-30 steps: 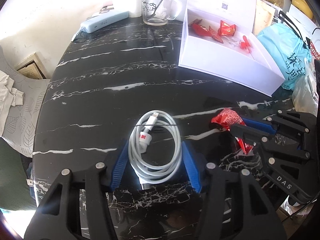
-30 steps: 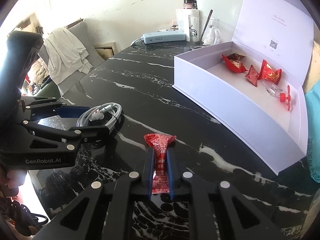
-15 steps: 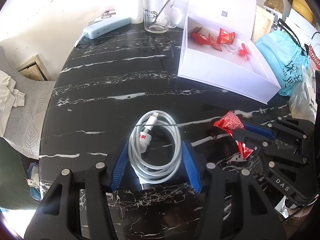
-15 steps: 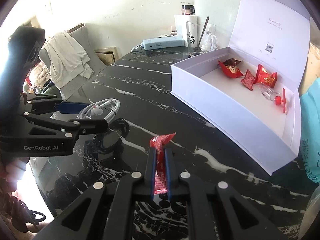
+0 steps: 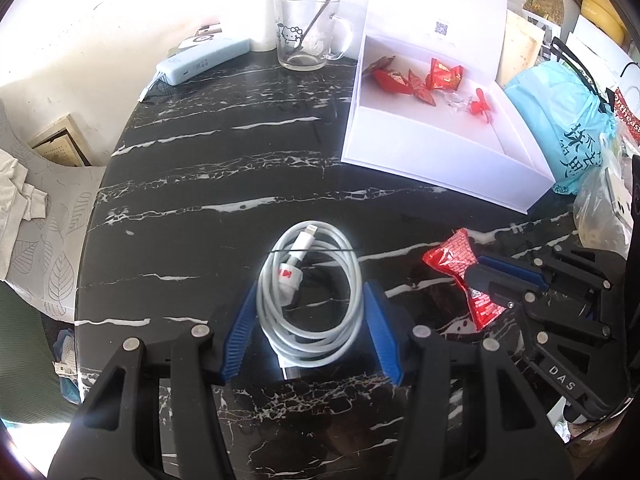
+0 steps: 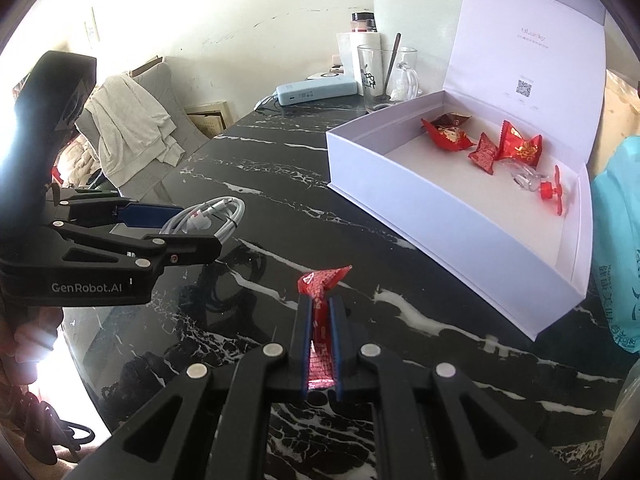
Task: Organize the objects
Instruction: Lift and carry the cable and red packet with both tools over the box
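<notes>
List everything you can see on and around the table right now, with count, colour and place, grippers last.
table: 1, black marble with white veins, under everything
gift box: 1, white, lid open, table's far right
wrapped candies in box: about 4, red, at its far end
small clear item with red part: 1, in box beside the candies
candy: 1, red, held above the table
charging cable: 1, white, coiled, between the left fingers
glass mug: 1, clear, spoon inside, far edge
power bank: 1, light blue, left of mug
plastic bag: 1, light blue, right of box
left gripper: black, blue pads, around cable
right gripper: black, shut on candy
</notes>
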Demonstrator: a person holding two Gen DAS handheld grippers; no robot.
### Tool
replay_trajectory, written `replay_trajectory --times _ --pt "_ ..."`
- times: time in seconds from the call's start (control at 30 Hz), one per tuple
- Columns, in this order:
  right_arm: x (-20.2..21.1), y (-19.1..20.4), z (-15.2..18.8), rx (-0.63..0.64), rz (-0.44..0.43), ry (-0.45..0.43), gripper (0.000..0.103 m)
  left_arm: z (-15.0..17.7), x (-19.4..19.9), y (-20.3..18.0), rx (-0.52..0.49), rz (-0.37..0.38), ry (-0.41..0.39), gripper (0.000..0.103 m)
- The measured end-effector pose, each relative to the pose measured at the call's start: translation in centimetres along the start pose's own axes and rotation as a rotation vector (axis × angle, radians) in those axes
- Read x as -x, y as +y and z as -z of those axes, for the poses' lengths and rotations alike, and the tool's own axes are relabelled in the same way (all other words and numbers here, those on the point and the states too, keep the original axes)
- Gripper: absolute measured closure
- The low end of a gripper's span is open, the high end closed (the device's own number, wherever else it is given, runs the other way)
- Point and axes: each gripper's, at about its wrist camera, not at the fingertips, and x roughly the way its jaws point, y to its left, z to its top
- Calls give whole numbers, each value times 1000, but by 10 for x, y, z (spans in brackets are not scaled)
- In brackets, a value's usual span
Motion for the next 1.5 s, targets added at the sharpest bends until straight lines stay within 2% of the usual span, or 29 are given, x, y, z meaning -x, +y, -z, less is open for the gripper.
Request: replay_trajectory --times 0.2,0.53,0.9,1.37,1.5 --pt "17 -8 -7 -3 13 -39 95 -10 8 -10 -28 3 -23 51" --pt "47 -31 -24 -17 60 -95 95 -45 23 -43 -138 13 -79 51" --pt "73 -67 -37 -61 120 -134 95 -80 20 -83 -217 64 -98 51" --pt "64 -111 -53 -125 165 -130 95 -121 -11 -121 -296 131 -74 51" --pt "56 -120 -58 -138 165 -125 95 -131 -22 -126 -314 129 -67 51"
